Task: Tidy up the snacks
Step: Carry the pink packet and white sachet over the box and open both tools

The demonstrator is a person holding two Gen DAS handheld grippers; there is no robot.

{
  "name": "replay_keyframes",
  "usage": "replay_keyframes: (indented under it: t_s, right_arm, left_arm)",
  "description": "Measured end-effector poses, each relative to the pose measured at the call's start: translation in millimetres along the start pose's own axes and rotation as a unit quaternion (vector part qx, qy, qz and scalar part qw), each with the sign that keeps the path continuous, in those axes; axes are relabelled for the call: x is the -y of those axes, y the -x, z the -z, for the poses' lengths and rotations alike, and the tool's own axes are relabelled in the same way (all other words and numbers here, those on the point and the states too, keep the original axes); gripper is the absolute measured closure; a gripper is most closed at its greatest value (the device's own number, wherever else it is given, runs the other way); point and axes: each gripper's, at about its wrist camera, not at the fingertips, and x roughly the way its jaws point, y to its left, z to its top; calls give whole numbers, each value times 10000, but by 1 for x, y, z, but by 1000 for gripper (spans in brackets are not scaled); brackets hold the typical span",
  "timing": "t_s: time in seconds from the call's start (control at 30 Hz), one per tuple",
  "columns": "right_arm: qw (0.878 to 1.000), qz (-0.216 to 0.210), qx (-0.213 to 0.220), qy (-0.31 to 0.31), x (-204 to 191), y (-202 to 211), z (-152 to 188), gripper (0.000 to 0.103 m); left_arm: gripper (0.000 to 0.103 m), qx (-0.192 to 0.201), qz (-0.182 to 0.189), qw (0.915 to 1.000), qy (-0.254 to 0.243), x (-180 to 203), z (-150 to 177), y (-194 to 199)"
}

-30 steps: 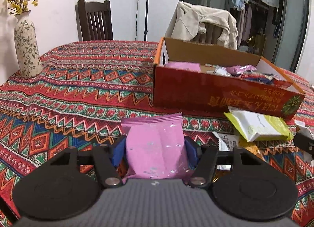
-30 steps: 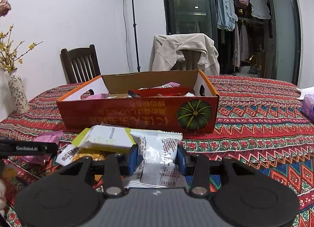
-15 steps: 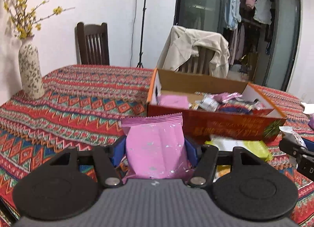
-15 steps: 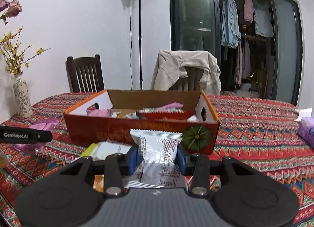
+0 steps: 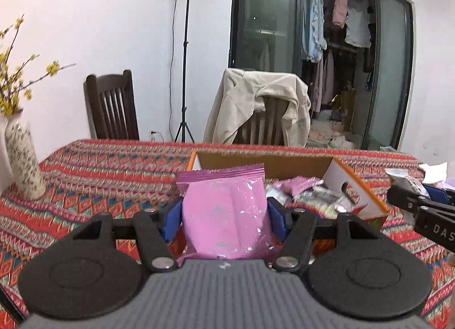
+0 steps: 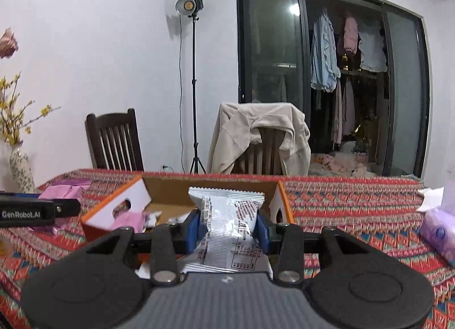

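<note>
My left gripper (image 5: 224,216) is shut on a pink snack packet (image 5: 224,212) and holds it up in front of the open cardboard snack box (image 5: 355,186). My right gripper (image 6: 229,226) is shut on a silver-white snack packet (image 6: 227,229), raised over the near edge of the same box (image 6: 113,206). The box holds several loose packets, pink and silver ones among them (image 5: 310,189). The right gripper's arm shows at the right edge of the left wrist view (image 5: 421,209). The left gripper's arm shows at the left of the right wrist view (image 6: 37,211).
The table has a red patterned cloth (image 5: 99,175). A flowered vase (image 5: 22,164) stands at the left. A purple tissue pack (image 6: 440,232) and white paper (image 6: 432,195) lie at the right. Two chairs (image 6: 113,141) stand behind the table, one draped with a beige jacket (image 6: 256,135).
Both grippers have risen with their packets and moved toward the box. The box now sits lower in both views, and its inside shows from above.
</note>
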Motion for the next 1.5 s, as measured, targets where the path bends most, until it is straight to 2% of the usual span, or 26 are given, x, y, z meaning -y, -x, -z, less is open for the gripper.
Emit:
replay_keyframes:
  t_s: [0.3, 0.6, 0.93, 1.1, 1.5]
  right_arm:
    - [9999, 20, 162, 44, -2, -30, -32, 63]
    - [9996, 85, 251, -124, 2, -73, -44, 63]
    - [9988, 194, 439, -83, 11, -101, -31, 63]
    - [9993, 139, 347, -53, 13, -112, -25, 63]
    - [9997, 169, -42, -171, 20, -133, -7, 63]
  left_arm:
    - [40, 224, 18, 9996, 177, 15, -33, -23]
    - [40, 216, 0, 9990, 403, 21, -53, -66]
    - [40, 121, -87, 9985, 518, 12, -40, -106]
    - [40, -60, -97, 9988, 477, 8, -31, -121]
    - [40, -194, -186, 9991, 333, 11, -18, -133]
